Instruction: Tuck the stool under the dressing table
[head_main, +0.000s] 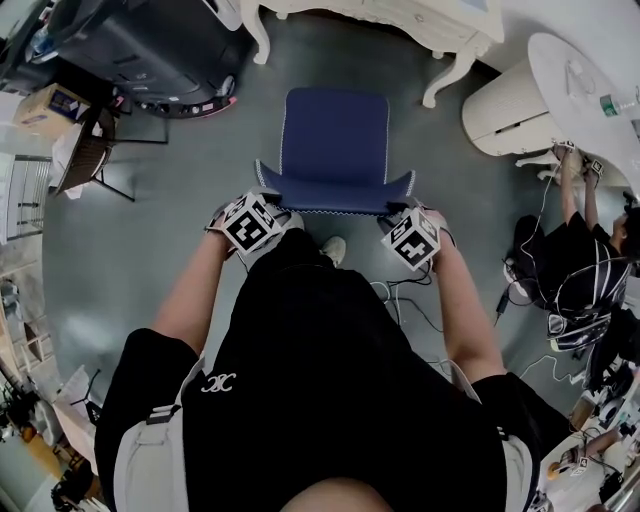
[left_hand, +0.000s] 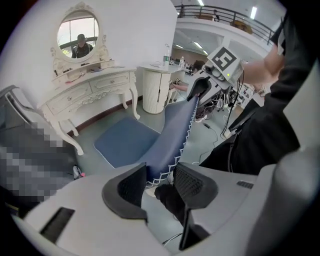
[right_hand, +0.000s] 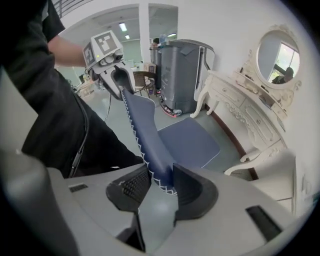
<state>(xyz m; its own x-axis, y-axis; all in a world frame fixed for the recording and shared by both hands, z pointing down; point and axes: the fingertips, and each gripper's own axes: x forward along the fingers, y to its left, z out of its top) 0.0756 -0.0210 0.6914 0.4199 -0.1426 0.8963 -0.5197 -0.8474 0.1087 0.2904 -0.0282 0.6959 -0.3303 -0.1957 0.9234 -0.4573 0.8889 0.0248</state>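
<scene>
Stool stands on open floor just short of the dressing table, seat toward the table, backrest toward the operator; no part of it is under the table yet. It sits approx. in line w/ the gap between the two white front legs. We find the left gripper at the backrest's left top corner, jaws spread wide, w/ the trimmed blue edge standing between the pads and daylight showing beside it, so no pinch there. Right gripper is at the opposite corner, jaws set narrower but apart; the backrest runs between them and lies close against one pad, and we see no firm clamp on either side. Our reading: the step in hand is taking hold of the backrest, both ends straddled, grip not made. Next move, in our judgement, calls for both pairs to close on the padding evenly, then a straight push fwd, hands kept level so the stool does not slew toward either table leg. Cables lie on the floor near the operator's feet, a possible snag. Stool legs are not visible from the head view, so we cannot confirm clearance at floor level.
</scene>
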